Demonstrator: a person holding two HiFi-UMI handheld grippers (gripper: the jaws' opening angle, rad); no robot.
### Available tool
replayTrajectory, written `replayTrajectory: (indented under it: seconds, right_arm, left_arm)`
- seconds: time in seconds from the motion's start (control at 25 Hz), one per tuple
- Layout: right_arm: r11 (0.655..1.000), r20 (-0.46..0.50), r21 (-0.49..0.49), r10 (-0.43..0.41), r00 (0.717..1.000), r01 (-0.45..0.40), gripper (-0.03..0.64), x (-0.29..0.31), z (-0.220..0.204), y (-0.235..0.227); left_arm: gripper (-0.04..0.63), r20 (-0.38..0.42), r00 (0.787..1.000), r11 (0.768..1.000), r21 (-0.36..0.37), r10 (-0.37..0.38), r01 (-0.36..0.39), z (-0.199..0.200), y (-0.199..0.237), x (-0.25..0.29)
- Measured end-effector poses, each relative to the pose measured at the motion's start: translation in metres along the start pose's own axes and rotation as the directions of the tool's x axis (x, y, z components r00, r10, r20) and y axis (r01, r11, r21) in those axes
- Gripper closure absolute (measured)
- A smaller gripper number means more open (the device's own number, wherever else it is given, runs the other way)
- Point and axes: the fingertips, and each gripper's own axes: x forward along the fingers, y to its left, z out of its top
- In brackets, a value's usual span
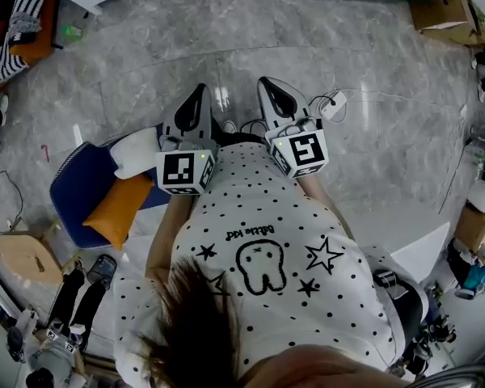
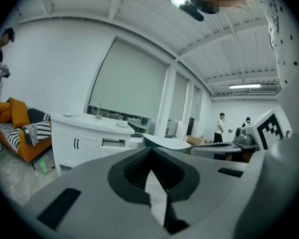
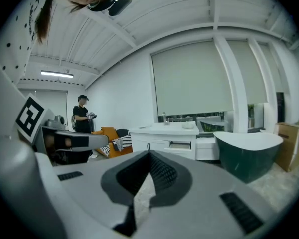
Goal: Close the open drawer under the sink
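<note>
Task barely begun. Left gripper [image 1: 198, 95]: jaws closed tight, tips together, gripped nothing, held close by body. Drawer [image 2: 113, 143]: seen far off across room, stuck out bit from white sink cabinet [image 2: 77, 143], below sink top, right of two doors. Not touched yet. Right gripper [image 1: 271, 91]: jaws closed too, gripped nothing. Left to do: cross grey floor [image 1: 145, 55], reach drawer, push in till flat with cabinet.

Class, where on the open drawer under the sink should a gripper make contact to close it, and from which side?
The flat white front of the drawer, approached squarely from the room side: it juts out from the vanity, so a straight push should seat it.
</note>
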Motion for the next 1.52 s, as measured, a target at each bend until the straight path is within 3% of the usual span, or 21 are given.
replayTrajectory:
  seconds: [0.16, 0.4, 0.64, 1.08, 1.32, 1.52]
  right_arm:
    - [1.000, -0.008, 0.000, -0.001, 1.000, 0.001, 0.603, 0.008, -0.001, -0.004]
    - [0.996, -0.015, 0.007, 0.090, 0.996, -0.090, 0.603, 0.034, -0.003, 0.006]
    - [0.995, -0.071, -0.007, 0.099, 0.993, -0.100, 0.603, 0.087, 0.002, 0.008]
    - [1.000, -0.081, 0.017, 0.005, 0.997, -0.003, 0.603, 0.183, 0.034, -0.012]
    - [0.999, -0.098, 0.032, -0.018, 0.995, 0.021, 0.603, 0.215, 0.036, -0.023]
    - [0.999, -0.108, 0.033, -0.007, 0.994, 0.010, 0.603, 0.232, 0.041, -0.031]
  left_arm:
    - [0.589, -0.002, 1.000, 1.000, -0.008, -0.012, 0.012, 0.002, 0.004, 0.008]
    - [0.589, 0.003, 1.000, 1.000, -0.020, -0.013, 0.013, 0.003, 0.019, 0.020]
    - [0.589, -0.014, 1.000, 0.999, -0.027, -0.025, 0.025, 0.015, 0.056, 0.052]
    - [0.589, -0.078, 0.988, 0.989, 0.061, -0.132, 0.137, 0.048, 0.121, 0.125]
    - [0.589, -0.123, 0.985, 0.991, 0.041, -0.124, 0.130, 0.045, 0.149, 0.147]
    - [0.589, -0.115, 0.988, 0.994, 0.028, -0.104, 0.108, 0.050, 0.161, 0.161]
